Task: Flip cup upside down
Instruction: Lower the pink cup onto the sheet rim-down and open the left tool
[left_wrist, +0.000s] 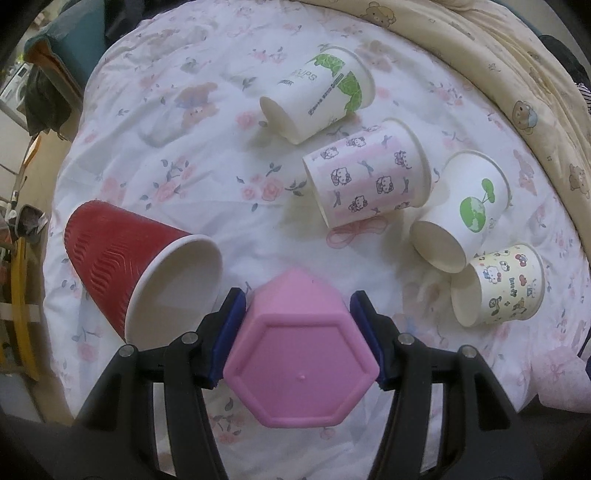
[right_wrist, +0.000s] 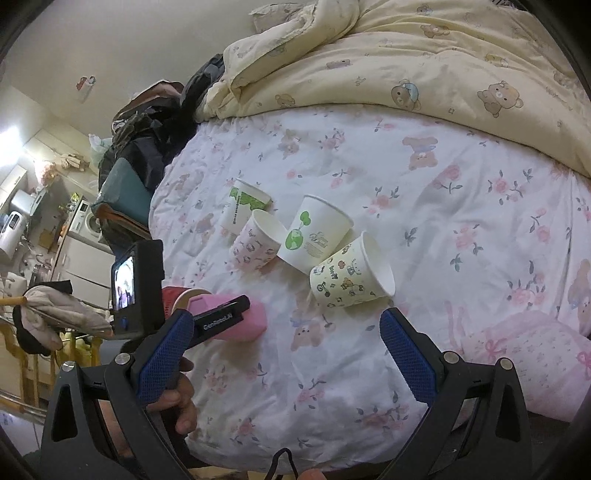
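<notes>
through my left wrist camera, my left gripper clamps the pink faceted plastic cup, base toward the lens, above the floral bedsheet; a red ribbed paper cup lies beside it. on my right view, my right gripper hangs spread wide, holding nothing, the pink cup to its left.

The pink cup hides its own mouth; the red cup seems mostly hidden behind it
</notes>
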